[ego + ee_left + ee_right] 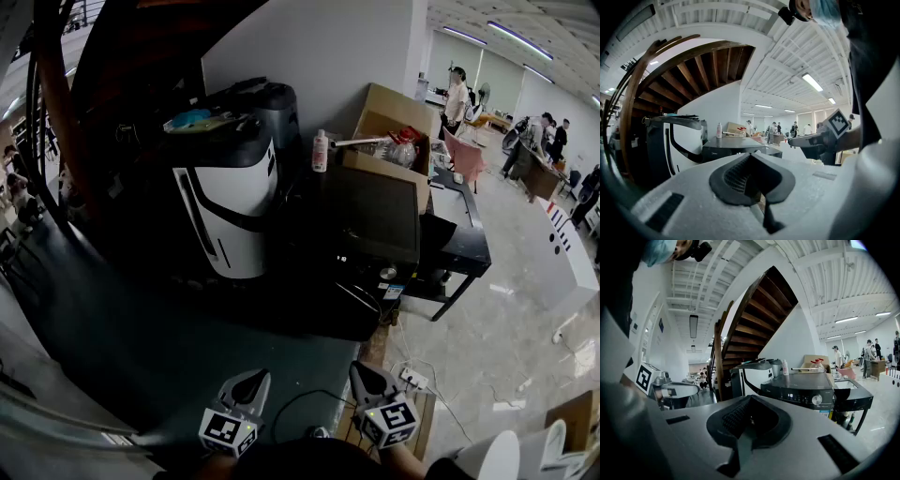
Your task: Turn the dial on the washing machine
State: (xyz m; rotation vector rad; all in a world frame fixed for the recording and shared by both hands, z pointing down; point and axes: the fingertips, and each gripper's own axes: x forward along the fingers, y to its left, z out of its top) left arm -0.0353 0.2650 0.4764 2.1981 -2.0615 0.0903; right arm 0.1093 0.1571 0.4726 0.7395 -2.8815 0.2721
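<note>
Ahead, slightly rightward: the dial (816,400) sits at the right end of the front panel of the washing machine (370,220), well apart from both tools. The right gripper (367,377), jaws pressed together and empty, appears the nearer. The left gripper (251,382), likewise closed on nothing, lies further left.

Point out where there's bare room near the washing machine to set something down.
The washing machine lid looks bare, bordered by the white appliance on its left and the cardboard box behind. The dark floor in front of both is open. It is crowded inside the box, by the bottle, and around the power strip.
</note>
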